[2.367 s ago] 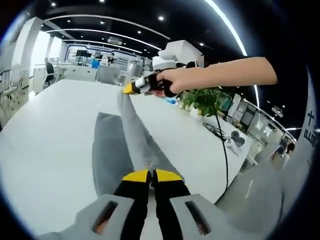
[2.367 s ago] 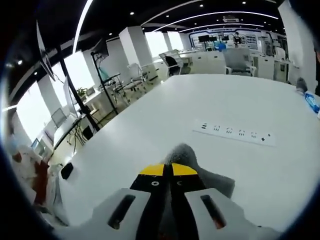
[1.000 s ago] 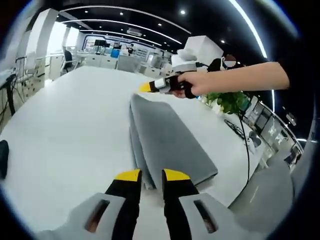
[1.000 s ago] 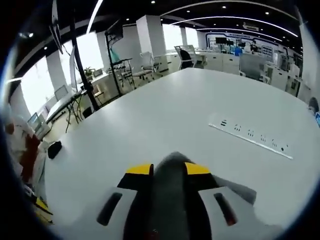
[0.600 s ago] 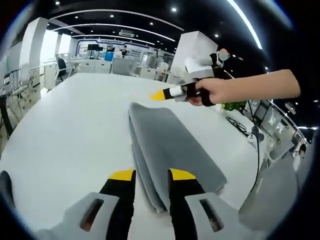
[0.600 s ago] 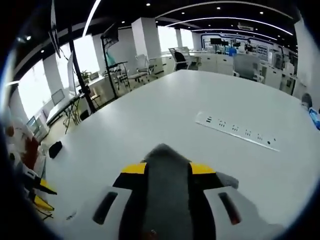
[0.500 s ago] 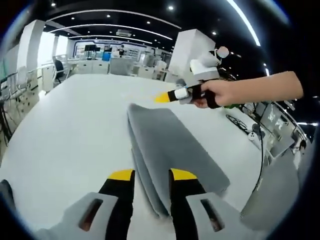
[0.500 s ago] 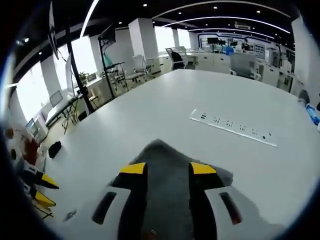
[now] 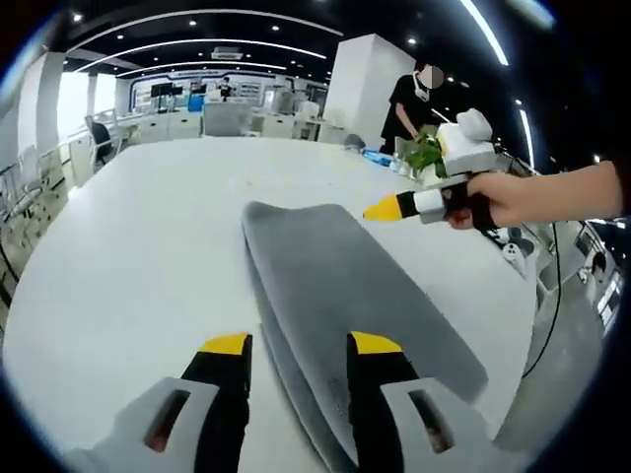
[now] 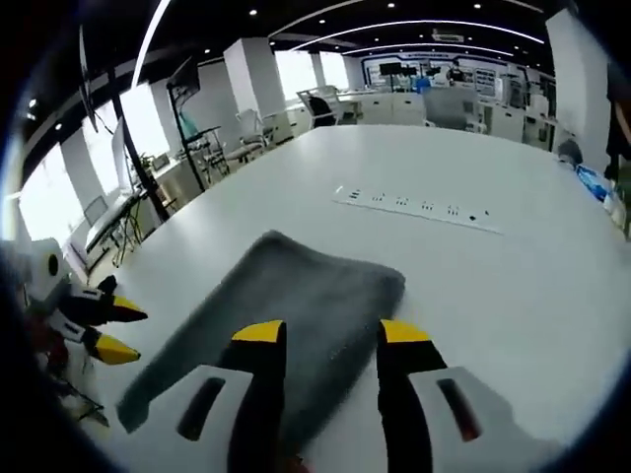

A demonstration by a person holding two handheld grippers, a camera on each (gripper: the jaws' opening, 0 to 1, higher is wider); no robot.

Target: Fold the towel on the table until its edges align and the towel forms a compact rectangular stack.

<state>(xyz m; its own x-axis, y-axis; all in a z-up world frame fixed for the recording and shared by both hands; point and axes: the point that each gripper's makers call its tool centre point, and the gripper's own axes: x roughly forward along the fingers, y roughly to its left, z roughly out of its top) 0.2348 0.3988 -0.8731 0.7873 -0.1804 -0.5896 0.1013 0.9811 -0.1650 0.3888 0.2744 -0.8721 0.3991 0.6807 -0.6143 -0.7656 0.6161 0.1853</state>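
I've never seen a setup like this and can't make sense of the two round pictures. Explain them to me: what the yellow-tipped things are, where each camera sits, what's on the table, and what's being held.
No robot here: a person holds a two-jaw gripper in each hand, and a fisheye camera rides on each one, looking forward along its jaws.

In the left gripper view, the left gripper rises from the bottom, jaws apart. The right gripper comes in from the right, held by a hand.

In the right gripper view, the right gripper is also open, and the left one shows at the left edge.

On the white table lies a grey towel, folded into a long strip. A power strip lies beyond it. Neither gripper is holding anything.
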